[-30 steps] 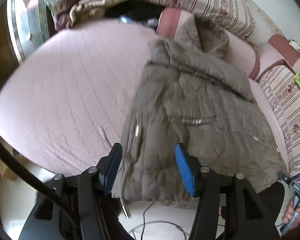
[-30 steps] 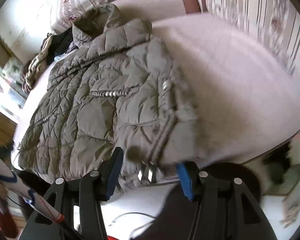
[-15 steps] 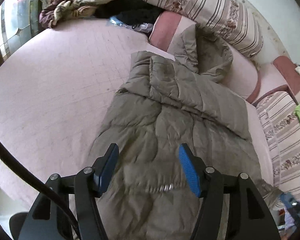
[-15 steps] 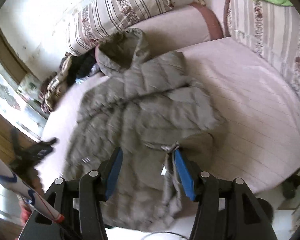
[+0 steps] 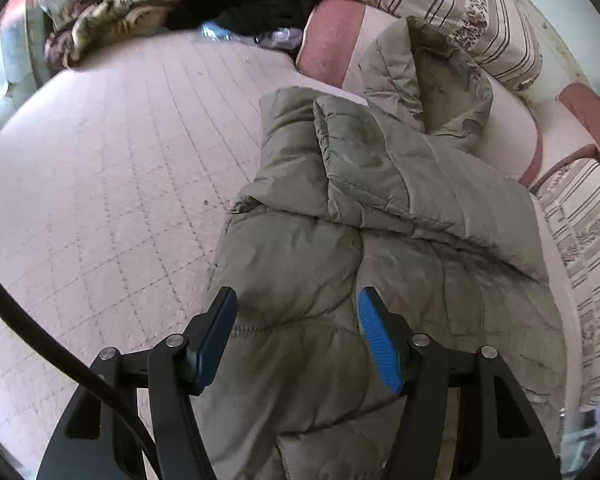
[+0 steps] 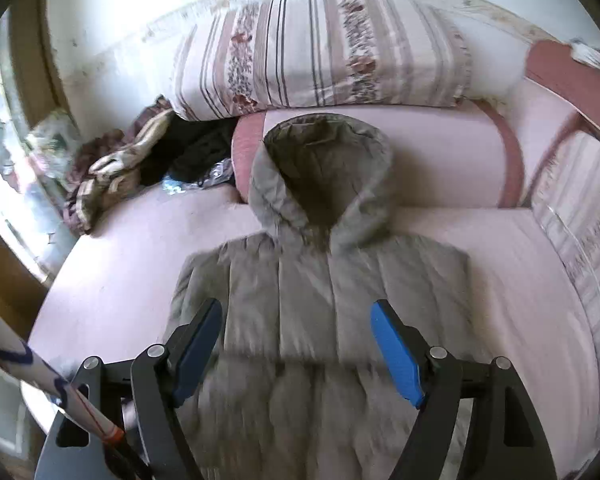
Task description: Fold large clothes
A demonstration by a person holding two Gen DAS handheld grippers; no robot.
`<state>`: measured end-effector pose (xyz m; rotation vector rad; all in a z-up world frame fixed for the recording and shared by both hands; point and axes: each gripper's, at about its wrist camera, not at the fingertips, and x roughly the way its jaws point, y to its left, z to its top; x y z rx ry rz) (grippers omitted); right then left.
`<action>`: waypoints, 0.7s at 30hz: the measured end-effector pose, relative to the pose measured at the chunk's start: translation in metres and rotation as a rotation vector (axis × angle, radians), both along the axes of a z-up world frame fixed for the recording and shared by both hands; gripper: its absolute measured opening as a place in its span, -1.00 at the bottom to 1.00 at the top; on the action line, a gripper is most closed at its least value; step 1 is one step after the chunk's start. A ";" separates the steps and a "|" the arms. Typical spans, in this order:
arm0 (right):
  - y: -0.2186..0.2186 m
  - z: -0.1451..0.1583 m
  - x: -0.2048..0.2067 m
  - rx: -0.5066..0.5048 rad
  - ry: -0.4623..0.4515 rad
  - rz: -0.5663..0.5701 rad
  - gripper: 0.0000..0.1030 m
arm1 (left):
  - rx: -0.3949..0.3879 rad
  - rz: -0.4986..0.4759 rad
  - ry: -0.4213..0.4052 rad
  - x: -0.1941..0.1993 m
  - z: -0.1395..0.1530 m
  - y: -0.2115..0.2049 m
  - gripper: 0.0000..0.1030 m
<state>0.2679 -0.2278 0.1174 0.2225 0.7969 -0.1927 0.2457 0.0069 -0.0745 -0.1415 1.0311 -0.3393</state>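
A grey-green quilted hooded jacket (image 6: 324, 280) lies spread on the pink bed (image 5: 100, 184), its hood (image 6: 324, 168) resting up against the bolster (image 6: 452, 160) at the head edge and its hem reaching toward the near edge. One side looks already folded in over the body, forming a thick ridge that runs across the chest in the left wrist view.

The left gripper (image 5: 298, 332) hangs over the lower part of the jacket with its jaws partly apart; nothing is pinched between them and the fabric lies beneath. The right gripper (image 6: 296, 344) is above the jacket's middle, its jaws opening wide, with nothing held between them.

The main risk from here is probably the bulk and slipperiness of the padding. A grip that takes only the top layer would likely drag the shell and undo the fold already laid. The puffy fill may also spring back, so any fold could slide open once released. The hem near the bed's near edge could slip off and pull the jacket askew. The right view is blurred, so fine detail there cannot be told.
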 end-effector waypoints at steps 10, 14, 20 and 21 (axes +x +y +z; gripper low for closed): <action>-0.040 -0.002 0.237 0.038 -0.002 -0.199 0.58 | -0.122 0.028 0.074 0.033 -0.009 0.025 0.22; -0.050 -0.017 0.293 0.099 0.000 -0.255 0.60 | -0.152 0.043 0.117 0.043 -0.019 0.032 0.22; -0.057 -0.047 0.347 0.123 0.005 -0.314 0.60 | -0.167 0.053 0.157 0.052 -0.030 0.034 0.22; -0.060 -0.054 0.355 0.123 0.012 -0.333 0.60 | -0.167 0.051 0.164 0.053 -0.032 0.034 0.22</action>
